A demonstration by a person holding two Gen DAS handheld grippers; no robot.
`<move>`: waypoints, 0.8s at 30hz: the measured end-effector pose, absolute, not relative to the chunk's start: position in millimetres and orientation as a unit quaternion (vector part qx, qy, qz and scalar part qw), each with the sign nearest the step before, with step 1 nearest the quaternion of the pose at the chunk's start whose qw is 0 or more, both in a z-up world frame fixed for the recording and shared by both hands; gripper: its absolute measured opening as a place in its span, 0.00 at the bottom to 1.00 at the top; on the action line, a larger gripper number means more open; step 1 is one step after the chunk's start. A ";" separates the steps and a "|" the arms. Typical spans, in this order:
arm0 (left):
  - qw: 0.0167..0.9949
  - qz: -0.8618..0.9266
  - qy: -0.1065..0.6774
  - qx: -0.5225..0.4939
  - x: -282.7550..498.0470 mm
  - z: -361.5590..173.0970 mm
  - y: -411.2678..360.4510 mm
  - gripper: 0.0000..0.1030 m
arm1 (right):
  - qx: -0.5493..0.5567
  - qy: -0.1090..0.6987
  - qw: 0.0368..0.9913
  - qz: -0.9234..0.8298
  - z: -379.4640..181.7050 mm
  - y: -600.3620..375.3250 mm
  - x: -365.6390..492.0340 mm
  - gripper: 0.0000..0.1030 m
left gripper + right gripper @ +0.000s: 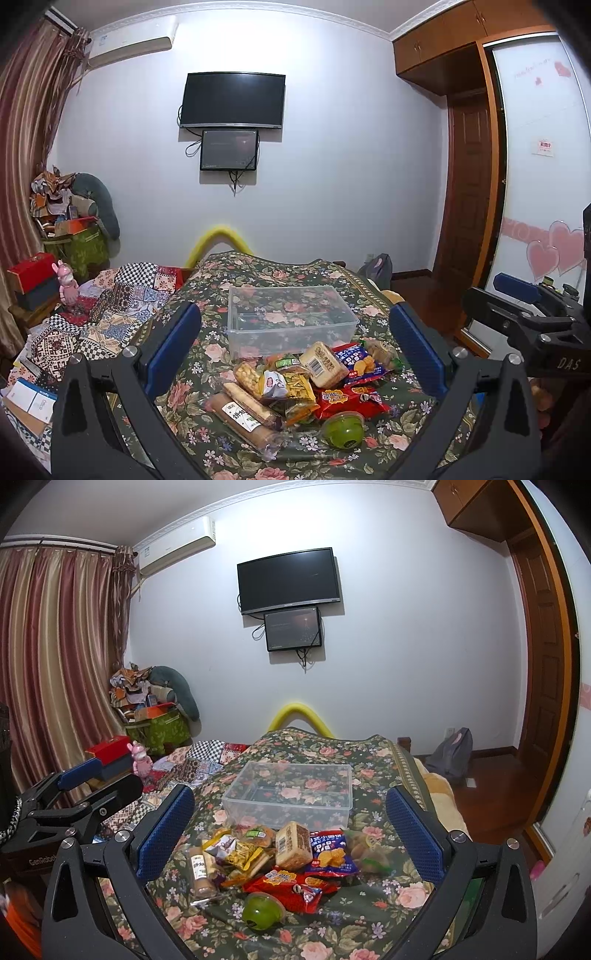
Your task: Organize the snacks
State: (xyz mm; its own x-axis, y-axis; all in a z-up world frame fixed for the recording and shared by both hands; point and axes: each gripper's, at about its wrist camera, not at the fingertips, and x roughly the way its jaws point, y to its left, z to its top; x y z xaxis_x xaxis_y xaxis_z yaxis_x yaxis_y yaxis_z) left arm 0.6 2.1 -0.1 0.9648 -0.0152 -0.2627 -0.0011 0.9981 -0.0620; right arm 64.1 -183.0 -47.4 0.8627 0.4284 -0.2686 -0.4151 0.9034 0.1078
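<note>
One grey backpack [452, 753] (right wrist's clearer)

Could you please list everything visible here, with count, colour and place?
clear plastic box: one, transparent, empty, on the floral cloth behind the snacks.
snack pile: one heap, mixed colours, in front of the box.
green jelly cup: one, nearest edge of the pile.
red snack bag: one, beside the cup.
blue snack bag: one, right of the pile.
long biscuit roll: one, brown, left of the pile.
screens: two, black, on the wall.
air conditioner: one, white, high on the wall.
curtain: one, striped red, left.
left gripper: black with blue pads, open above the pile.
right gripper: same, open.
</note>
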 end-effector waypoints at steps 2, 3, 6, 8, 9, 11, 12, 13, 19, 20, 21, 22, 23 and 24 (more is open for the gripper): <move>0.991 -0.004 0.133 -0.031 0.8 -0.1 2.1 1.00 | 0.023 0.145 0.965 0.219 -48.4 -182.0 64.3 1.00; 0.991 -0.004 0.134 -0.031 1.1 0.1 2.4 1.00 | 0.023 0.145 0.965 0.219 -48.5 -181.6 64.2 1.00; 0.991 -0.004 0.134 -0.031 1.2 0.1 2.5 1.00 | 0.024 0.145 0.964 0.222 -49.7 -181.4 65.4 1.00; 0.990 -0.005 0.134 -0.030 1.6 -0.2 2.5 1.00 | 0.024 0.145 0.964 0.223 -50.5 -180.7 65.8 1.00; 0.990 -0.005 0.136 -0.029 2.4 -0.9 2.7 1.00 | 0.024 0.146 0.964 0.223 -51.1 -180.4 66.2 1.00; 0.990 -0.004 0.139 -0.028 4.1 -2.4 3.6 1.00 | 0.023 0.146 0.964 0.222 -51.9 -180.5 67.3 1.00; 0.990 -0.004 0.139 -0.028 4.7 -3.4 4.1 1.00 | 0.022 0.146 0.964 0.219 -52.9 -180.2 67.6 1.00; 0.990 -0.005 0.141 -0.029 5.6 -4.7 5.5 1.00 | 0.020 0.147 0.965 0.218 -53.9 -179.4 68.0 1.00; 0.986 -0.007 0.160 -0.034 13.5 -18.8 14.7 1.00 | 0.013 0.170 0.961 0.220 -67.0 -177.9 74.8 1.00; 0.986 -0.006 0.165 -0.032 14.8 -21.7 15.4 0.97 | 0.011 0.179 0.959 0.219 -72.2 -177.5 78.1 1.00; 0.985 -0.007 0.171 -0.030 16.5 -25.7 16.3 0.95 | 0.011 0.186 0.958 0.217 -76.0 -177.1 80.5 1.00; 0.983 -0.007 0.179 -0.026 18.9 -29.9 18.1 0.90 | 0.011 0.193 0.957 0.217 -79.7 -177.5 83.0 1.00; 0.982 -0.007 0.185 -0.023 20.3 -32.9 19.6 0.87 | 0.012 0.204 0.955 0.216 -85.6 -177.0 87.3 0.97; 0.981 -0.006 0.193 -0.020 22.7 -37.2 21.7 0.86 | 0.012 0.212 0.953 0.217 -89.7 -176.5 89.8 0.96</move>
